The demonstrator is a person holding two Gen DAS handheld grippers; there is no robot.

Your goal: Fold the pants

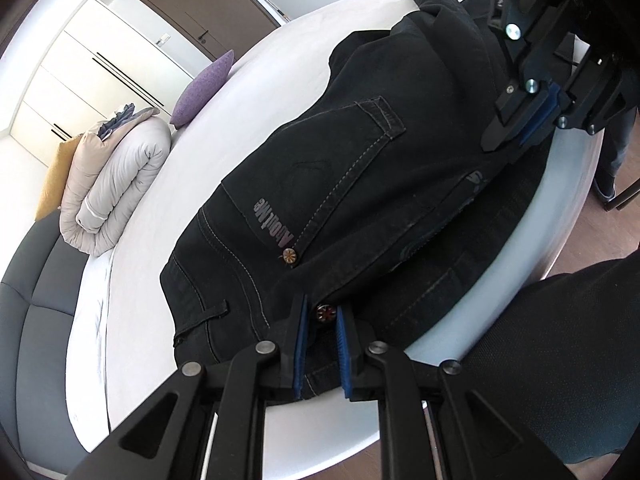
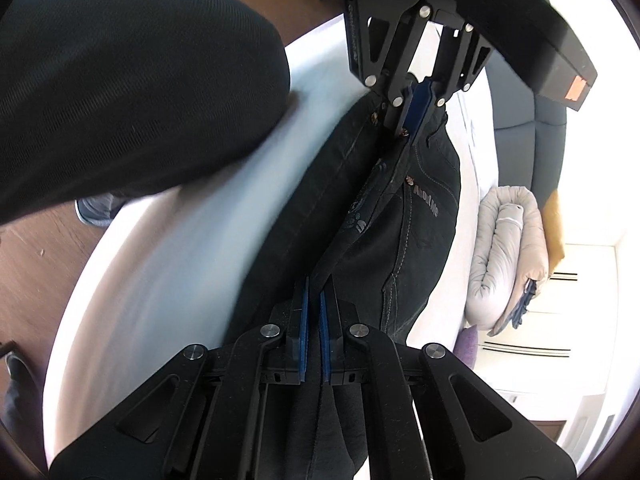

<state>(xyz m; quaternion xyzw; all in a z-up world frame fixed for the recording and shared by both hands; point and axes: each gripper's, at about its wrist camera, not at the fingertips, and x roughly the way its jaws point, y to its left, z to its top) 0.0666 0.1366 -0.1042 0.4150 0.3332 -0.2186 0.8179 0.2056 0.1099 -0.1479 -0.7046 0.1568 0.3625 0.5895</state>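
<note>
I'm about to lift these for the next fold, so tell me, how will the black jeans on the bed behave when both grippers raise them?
The black jeans will probably sag between the left gripper and right gripper, since the cloth already drapes in soft folds. The thick stitched denim looks fairly heavy, so the unheld part likely drags on the white bed.

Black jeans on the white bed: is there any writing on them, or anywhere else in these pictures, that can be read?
"AboutMe", as best it reads, in grey letters, upside down, on the back pocket of the black jeans.
Lettering ending in "robot.AI" on the black side plate of the right gripper; its start is cut off.
A grey printed patch lower on the jeans: too blurred to read.
Raised lettering on the left gripper: too dark to read.
</note>
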